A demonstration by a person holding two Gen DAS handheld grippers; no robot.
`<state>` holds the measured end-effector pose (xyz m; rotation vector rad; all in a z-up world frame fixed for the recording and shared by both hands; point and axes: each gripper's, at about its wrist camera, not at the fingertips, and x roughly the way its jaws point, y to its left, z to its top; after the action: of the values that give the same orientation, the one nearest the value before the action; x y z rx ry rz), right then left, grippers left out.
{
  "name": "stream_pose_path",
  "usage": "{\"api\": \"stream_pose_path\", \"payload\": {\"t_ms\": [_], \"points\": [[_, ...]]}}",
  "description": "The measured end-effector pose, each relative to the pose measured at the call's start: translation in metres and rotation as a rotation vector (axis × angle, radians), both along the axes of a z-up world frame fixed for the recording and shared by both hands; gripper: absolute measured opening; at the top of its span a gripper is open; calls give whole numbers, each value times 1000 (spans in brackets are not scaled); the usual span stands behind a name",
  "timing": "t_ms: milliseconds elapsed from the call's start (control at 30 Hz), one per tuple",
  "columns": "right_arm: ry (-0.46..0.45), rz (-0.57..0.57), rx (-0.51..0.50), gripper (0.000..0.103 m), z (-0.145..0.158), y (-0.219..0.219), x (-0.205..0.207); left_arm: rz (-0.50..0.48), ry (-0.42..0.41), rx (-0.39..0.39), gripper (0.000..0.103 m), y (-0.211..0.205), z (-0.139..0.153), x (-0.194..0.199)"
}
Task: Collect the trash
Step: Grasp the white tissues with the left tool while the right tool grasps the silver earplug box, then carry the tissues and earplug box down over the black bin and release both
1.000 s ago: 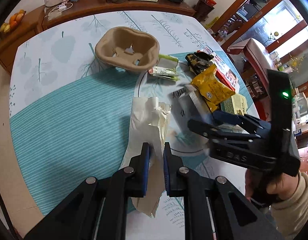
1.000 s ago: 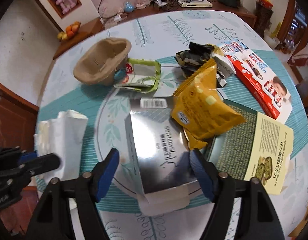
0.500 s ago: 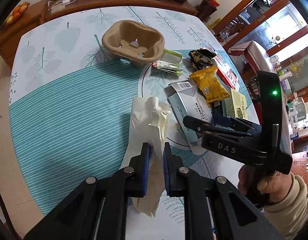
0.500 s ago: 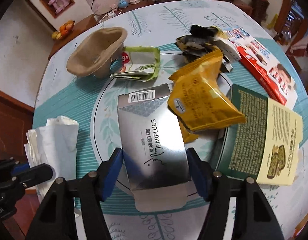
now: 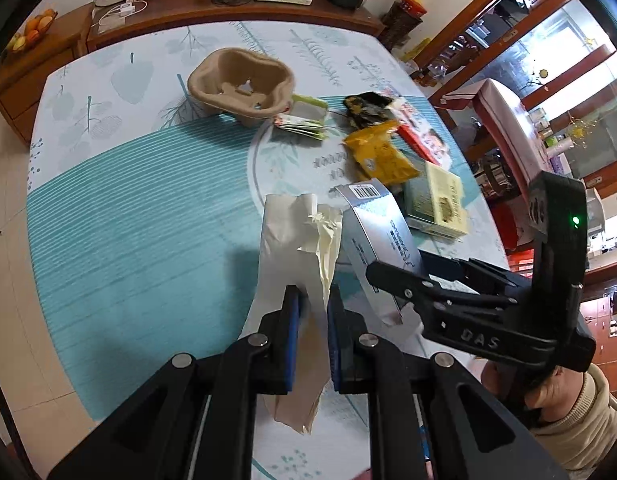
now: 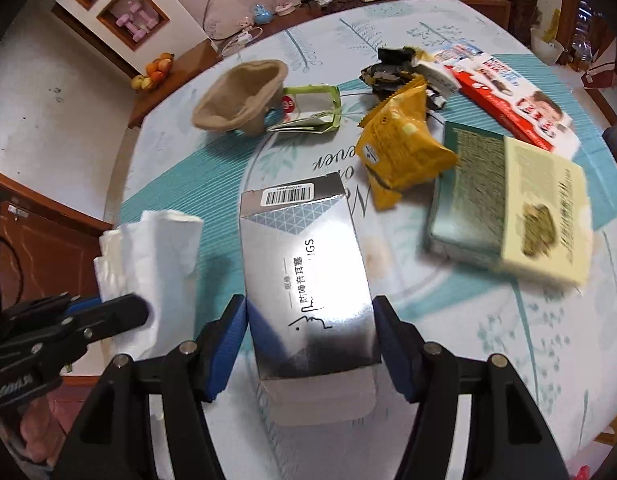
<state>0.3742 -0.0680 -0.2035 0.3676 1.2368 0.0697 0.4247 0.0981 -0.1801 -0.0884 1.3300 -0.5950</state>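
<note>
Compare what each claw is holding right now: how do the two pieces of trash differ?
The left claw pinches a white paper bag, soft, crumpled and torn at its top; the right claw grips a silver earplug box, rigid, glossy and printed with a barcode. The bag is squeezed thin between nearly closed pads; the box keeps the right pads wide apart. Both are flat paper packaging, held side by side.

Wooden sideboard (image 5: 212,4) behind table (image 5: 120,208)

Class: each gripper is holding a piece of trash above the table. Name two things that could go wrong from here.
The silver box is held only by its side edges in the right gripper; thin card may buckle and slip. The tissue hangs loose from the left gripper and may tear or snag the box beside it.
</note>
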Motion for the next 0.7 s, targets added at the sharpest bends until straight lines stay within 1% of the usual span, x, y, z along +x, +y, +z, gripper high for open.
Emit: {"api": "stream_pose_path", "payload": {"t_ms": [100, 300, 500, 633, 700], "points": [[-24, 22, -3, 63, 23, -2, -28, 3, -12, -15, 11, -2, 16, -21], [-74, 76, 28, 63, 56, -19, -79, 7, -64, -21, 11, -21, 47, -83], [-140, 147, 94, 63, 83, -52, -142, 98, -121, -29, 11, -51, 71, -156], [-162, 193, 120, 63, 89, -74, -181, 153, -163, -35, 11, -79, 81, -211], [-167, 214, 130, 63, 90, -87, -202, 183, -171, -32, 11, -93, 82, -238]]}}
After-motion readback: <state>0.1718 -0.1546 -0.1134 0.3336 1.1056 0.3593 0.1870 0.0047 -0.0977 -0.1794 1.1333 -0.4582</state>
